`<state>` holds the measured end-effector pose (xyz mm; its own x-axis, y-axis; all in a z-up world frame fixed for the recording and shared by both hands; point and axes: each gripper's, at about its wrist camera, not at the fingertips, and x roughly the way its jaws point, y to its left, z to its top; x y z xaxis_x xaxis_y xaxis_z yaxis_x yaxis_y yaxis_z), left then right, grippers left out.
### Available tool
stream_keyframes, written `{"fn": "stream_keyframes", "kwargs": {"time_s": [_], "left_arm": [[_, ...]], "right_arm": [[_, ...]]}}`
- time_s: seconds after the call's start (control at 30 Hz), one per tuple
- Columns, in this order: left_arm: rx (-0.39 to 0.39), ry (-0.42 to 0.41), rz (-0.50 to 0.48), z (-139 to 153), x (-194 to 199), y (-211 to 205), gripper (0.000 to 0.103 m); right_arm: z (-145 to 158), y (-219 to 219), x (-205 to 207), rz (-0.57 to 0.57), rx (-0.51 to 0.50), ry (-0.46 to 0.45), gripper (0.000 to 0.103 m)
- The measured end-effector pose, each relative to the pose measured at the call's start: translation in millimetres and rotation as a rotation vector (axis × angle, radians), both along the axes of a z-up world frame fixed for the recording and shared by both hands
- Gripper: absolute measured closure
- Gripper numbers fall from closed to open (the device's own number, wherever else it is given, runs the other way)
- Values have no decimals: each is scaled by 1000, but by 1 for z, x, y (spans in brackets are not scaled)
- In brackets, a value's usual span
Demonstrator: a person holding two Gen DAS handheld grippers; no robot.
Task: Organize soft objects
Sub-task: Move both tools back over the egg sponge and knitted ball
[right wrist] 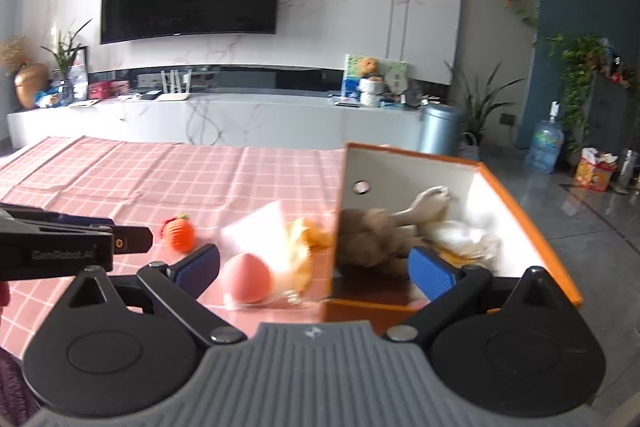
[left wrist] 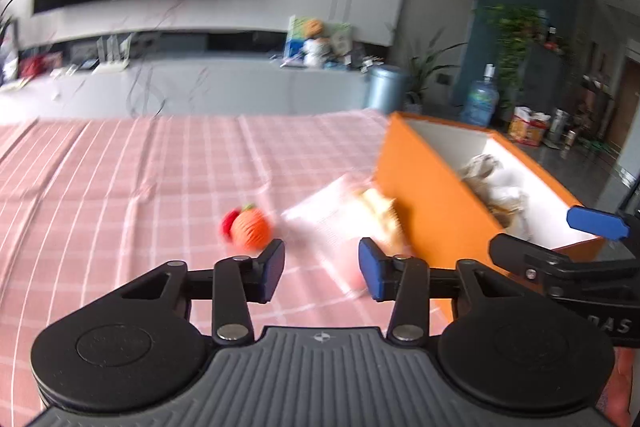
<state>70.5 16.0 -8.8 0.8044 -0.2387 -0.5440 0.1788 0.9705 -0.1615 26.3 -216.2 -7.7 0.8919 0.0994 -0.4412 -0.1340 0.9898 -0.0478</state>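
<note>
On the pink checked cloth lies an orange knitted toy. To its right is a clear plastic bag holding a pink egg-shaped sponge and something yellow. My left gripper hangs open just over the bag's near edge, gripping nothing. My right gripper is open wide, one finger over the sponge and the other in front of the orange box. A brown plush and white soft items lie inside the box.
The box stands at the table's right end. Beyond the table are a white TV bench, a wall screen, a blue bin, a water bottle and plants. The right gripper's fingers cross the left wrist view.
</note>
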Motion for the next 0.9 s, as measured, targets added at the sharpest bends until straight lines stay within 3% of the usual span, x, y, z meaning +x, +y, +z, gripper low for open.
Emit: {"fn": "stream_keyframes", "kwargs": {"time_s": [0.27, 0.4, 0.53, 0.67, 0.73, 0.8, 0.87, 0.9], "left_arm": [[-35, 52, 45, -22, -8, 29, 78], [-23, 64, 35, -26, -7, 30, 99], [-20, 75, 20, -30, -4, 31, 103], [-23, 72, 4, -30, -2, 30, 103], [-10, 63, -11, -30, 0, 29, 99], [-29, 64, -27, -32, 3, 30, 72], [-61, 61, -41, -34, 7, 32, 57], [-60, 60, -46, -34, 9, 32, 56]], "right_arm": [[-13, 28, 3, 69, -58, 45, 9], [-19, 38, 8, 89, -98, 70, 17], [-24, 45, 17, 106, -122, 94, 29], [-28, 48, 28, 105, -128, 116, 32], [-31, 49, 31, 104, -133, 123, 32], [-33, 52, 34, 110, -140, 128, 32], [-37, 56, 36, 118, -160, 125, 32], [-38, 58, 37, 121, -171, 124, 33]]}}
